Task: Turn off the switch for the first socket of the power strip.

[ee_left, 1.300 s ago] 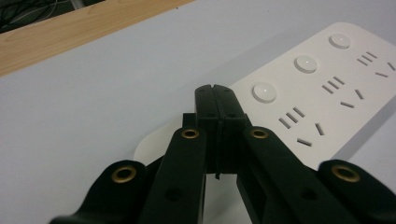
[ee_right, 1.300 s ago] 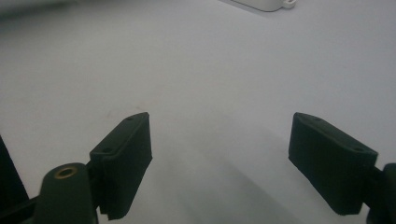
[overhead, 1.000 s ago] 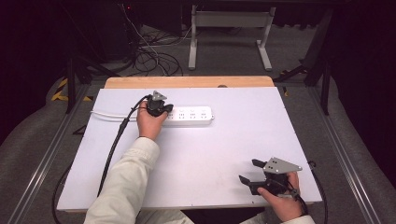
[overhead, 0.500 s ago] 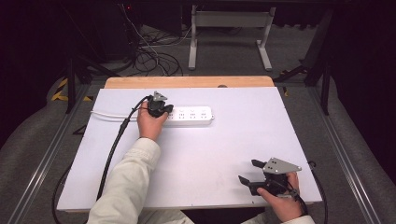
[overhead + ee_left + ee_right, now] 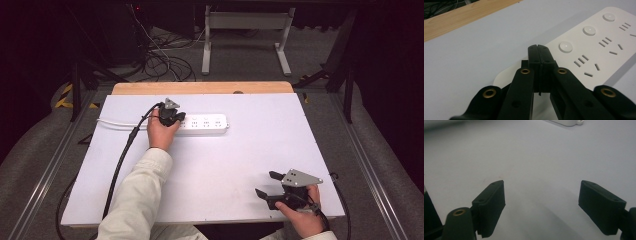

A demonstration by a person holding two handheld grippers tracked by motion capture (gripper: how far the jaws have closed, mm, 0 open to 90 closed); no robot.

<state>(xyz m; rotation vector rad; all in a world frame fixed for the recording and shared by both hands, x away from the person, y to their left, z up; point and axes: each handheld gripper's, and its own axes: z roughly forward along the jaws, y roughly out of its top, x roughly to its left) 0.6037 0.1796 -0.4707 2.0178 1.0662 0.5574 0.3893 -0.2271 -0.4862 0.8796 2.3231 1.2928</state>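
Note:
A white power strip (image 5: pixel 207 123) lies flat at the back middle of the white table (image 5: pixel 225 160). My left gripper (image 5: pixel 177 119) is shut with nothing between its jaws, and its tips rest at the strip's left end. In the left gripper view the closed tips (image 5: pixel 539 47) sit just beside the nearest round button (image 5: pixel 565 46) on the strip (image 5: pixel 599 50). My right gripper (image 5: pixel 266 183) stands open near the table's front right edge and holds nothing. The right gripper view has its jaws (image 5: pixel 541 195) wide apart over bare table, with the strip's end (image 5: pixel 566 122) far off.
The strip's white cord (image 5: pixel 117 123) runs left off the table. A black cable (image 5: pixel 122 160) trails from my left gripper along the sleeve. A wooden edge (image 5: pixel 200 88) borders the back; loose cables (image 5: pixel 165 60) and a metal stand (image 5: pixel 245 40) are on the floor beyond.

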